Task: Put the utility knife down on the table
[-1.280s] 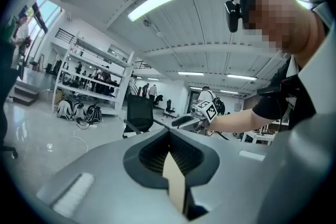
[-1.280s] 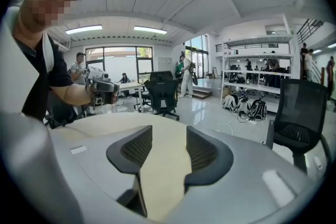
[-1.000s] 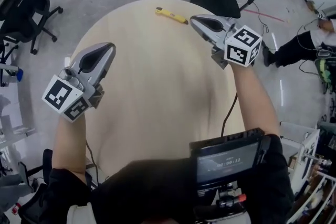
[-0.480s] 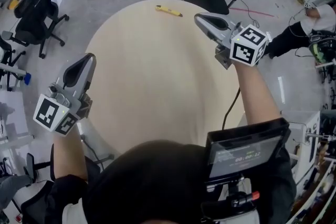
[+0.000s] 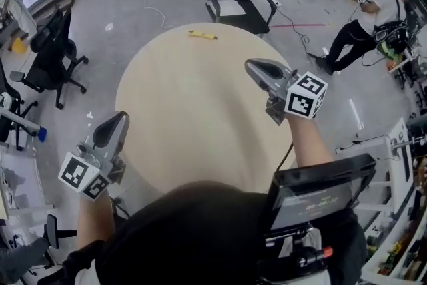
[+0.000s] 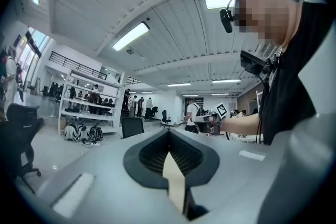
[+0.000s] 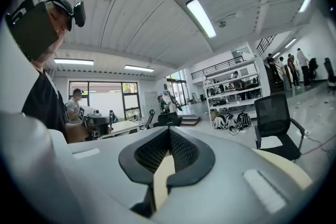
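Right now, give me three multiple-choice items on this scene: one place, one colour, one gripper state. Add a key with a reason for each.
1. Where does the utility knife lie?
A. on a shelf
B. on the table, near its far edge
C. on the floor

2. What colour is the knife?
A. red
B. yellow
C. blue

3. How do the jaws of the right hand-held gripper stand?
A. shut, nothing between them
B. wide open
C. shut on the knife

Key:
1 B: the head view shows it on the tabletop by the far rim.
2 B: its body is yellow.
3 A: the right gripper view shows the pads together with nothing between them.
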`<state>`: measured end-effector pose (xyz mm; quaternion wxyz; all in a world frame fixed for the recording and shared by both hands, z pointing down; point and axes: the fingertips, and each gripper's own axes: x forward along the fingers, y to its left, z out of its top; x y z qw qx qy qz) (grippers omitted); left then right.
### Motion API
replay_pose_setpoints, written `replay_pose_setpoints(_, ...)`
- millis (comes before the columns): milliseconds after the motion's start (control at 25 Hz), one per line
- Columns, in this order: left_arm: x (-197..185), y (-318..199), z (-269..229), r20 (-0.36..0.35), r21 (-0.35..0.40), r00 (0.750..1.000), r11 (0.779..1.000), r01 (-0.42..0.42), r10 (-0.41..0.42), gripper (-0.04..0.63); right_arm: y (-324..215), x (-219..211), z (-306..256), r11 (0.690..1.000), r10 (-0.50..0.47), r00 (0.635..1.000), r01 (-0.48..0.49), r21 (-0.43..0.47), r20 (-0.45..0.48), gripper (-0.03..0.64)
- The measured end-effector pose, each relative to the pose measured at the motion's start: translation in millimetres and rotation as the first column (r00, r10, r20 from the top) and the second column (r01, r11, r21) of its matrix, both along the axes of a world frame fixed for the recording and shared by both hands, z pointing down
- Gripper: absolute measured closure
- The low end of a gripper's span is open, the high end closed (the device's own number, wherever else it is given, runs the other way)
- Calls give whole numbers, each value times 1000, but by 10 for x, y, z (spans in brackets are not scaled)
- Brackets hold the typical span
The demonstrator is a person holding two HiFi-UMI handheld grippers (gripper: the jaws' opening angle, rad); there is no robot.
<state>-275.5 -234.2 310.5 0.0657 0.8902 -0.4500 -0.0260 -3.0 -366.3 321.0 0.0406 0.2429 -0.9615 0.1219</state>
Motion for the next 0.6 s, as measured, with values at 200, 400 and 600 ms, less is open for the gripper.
replay_pose_setpoints(200, 397, 452, -135, -24, 0, 1000, 1000, -1, 1, 597, 597, 337, -131, 1000, -7, 997, 7, 1, 73, 603)
replay_pose_setpoints(400, 1209, 827, -239, -74, -19, 997, 1000, -6, 4, 597, 1124, 953, -204, 999, -45, 994, 43, 17, 100, 603)
replay_pose_setpoints(600, 1964, 1104, -308, -135, -37, 991, 999, 6, -11, 597, 1508, 1608, -295, 996, -88, 992, 85, 40, 86, 603)
